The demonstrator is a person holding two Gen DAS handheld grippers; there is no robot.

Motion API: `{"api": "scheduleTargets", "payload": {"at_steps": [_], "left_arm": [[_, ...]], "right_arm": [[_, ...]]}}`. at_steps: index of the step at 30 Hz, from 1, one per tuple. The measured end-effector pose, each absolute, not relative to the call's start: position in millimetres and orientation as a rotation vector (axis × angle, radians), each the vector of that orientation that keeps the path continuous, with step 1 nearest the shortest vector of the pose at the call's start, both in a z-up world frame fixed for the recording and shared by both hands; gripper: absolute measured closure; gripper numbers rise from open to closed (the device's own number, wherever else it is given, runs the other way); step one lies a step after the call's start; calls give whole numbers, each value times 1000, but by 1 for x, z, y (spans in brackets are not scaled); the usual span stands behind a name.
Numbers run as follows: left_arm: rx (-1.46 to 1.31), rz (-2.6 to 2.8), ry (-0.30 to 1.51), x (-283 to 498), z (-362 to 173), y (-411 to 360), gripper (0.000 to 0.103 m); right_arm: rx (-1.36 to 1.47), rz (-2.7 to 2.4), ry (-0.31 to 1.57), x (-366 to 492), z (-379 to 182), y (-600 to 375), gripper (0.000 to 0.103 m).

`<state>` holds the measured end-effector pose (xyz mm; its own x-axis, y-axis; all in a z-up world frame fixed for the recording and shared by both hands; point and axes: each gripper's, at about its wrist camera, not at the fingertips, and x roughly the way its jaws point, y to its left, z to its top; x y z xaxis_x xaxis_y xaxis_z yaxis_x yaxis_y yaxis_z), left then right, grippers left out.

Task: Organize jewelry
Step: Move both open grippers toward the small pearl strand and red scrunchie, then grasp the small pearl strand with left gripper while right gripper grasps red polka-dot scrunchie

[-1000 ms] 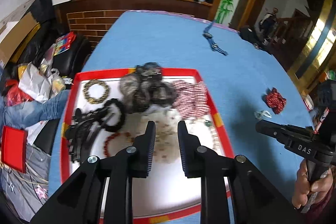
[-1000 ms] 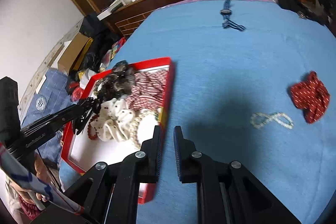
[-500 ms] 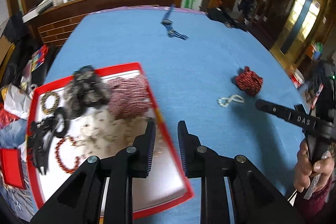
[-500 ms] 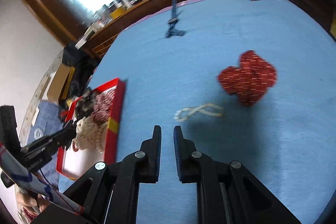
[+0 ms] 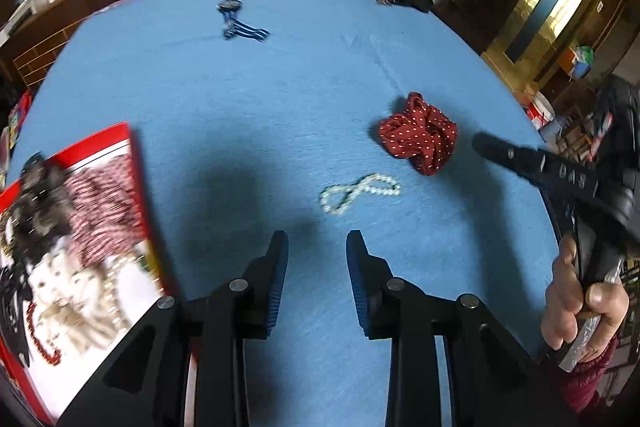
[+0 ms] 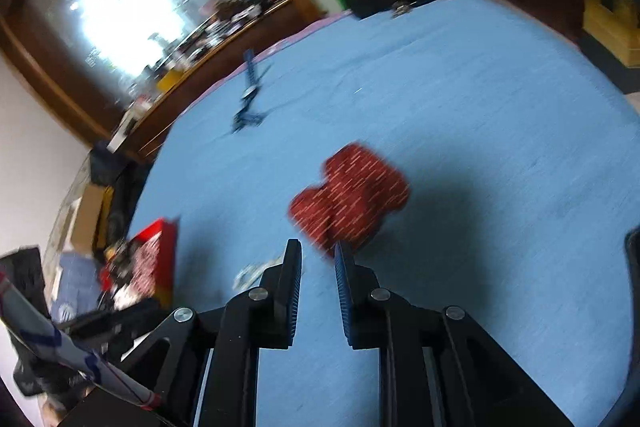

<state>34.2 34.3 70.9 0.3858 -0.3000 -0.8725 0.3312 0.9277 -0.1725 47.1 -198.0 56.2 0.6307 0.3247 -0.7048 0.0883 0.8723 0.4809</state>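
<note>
The blue tabletop carries everything here, and the red tray at its left edge serves as the landmark. The tray holds a heap of jewelry and hair pieces: a red-and-white striped scrunchie, a dark fuzzy one beyond it, pale bead strands and a red bead bracelet toward the near end.

To the right of the tray, well apart from it, a pearl bracelet lies twisted into a figure eight on the cloth. Farther right again, just beyond the pearls, sits a dark red scrunchie with white dots. Far from the tray, toward the back edge, a blue strap-like piece lies stretched out.

The left gripper hovers over bare cloth between the tray and the pearl bracelet; its jaws are opening, with a clear gap and nothing between them. The right gripper points at the dark red scrunchie, whose near edge sits just past the fingertips; its jaws are opening too, the gap narrow and empty. In the left wrist view a hand grips the right gripper's handle at the tabletop's right edge.
</note>
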Motion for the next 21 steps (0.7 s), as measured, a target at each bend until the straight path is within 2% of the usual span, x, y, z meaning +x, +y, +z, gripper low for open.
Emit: {"api": "scheduleTargets", "payload": {"at_steps": [9, 21], "left_arm": [[83, -410, 1151, 64, 47, -11, 74], [160, -373, 1154, 79, 29, -38, 75]], "right_arm": [[566, 129, 883, 66, 33, -225, 85], [631, 163, 881, 61, 31, -236, 85]]}}
